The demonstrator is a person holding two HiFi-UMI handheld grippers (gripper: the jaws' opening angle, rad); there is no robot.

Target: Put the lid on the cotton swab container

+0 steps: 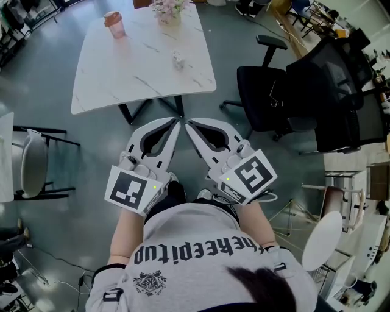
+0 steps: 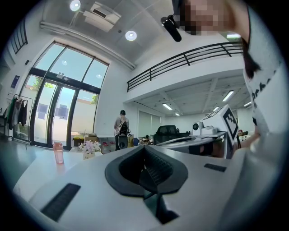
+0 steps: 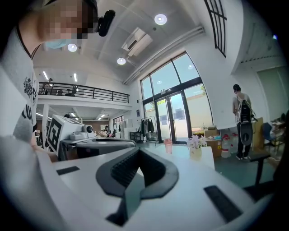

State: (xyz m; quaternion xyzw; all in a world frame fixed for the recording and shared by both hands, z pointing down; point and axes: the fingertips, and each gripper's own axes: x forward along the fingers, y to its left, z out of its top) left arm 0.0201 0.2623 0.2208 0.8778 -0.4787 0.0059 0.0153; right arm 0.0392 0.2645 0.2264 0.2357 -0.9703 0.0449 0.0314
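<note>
left gripper (image 1: 178, 120); right gripper (image 1: 188, 122): fingers (image 1: 173, 131) closed, empty | table (image 1: 122, 79) edge ahead; floor (image 1: 204, 105) gap between

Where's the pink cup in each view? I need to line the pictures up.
Head view: pink cup near the top left, on the white table's far left corner.
Left gripper view: cup at the left, mid-height.
Right gripper view: cup near the centre.
Shared landmark: the flower vase, to the cup's right in all three.
</note>
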